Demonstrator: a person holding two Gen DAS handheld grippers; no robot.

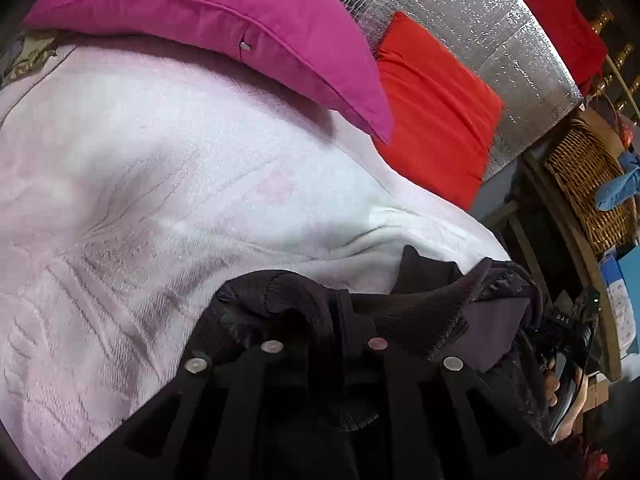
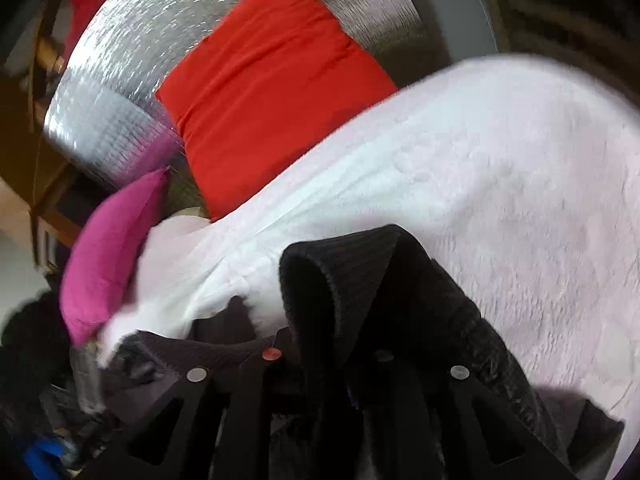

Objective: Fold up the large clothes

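A dark ribbed garment lies bunched on a pale pink blanket at the near edge of a bed. In the left wrist view my left gripper has its jaws nearly together, and the garment's ribbed hem is pinched between them and folds over the fingertips. In the right wrist view the same garment rises in a thick fold from my right gripper, whose jaws are close together on the cloth. Cloth hides both pairs of fingertips. The blanket spreads away to the right.
A magenta cushion and a red cushion lean on a silver foil panel at the head of the bed. A wicker basket and shelves stand to the right. A hand grips a black handle at the right.
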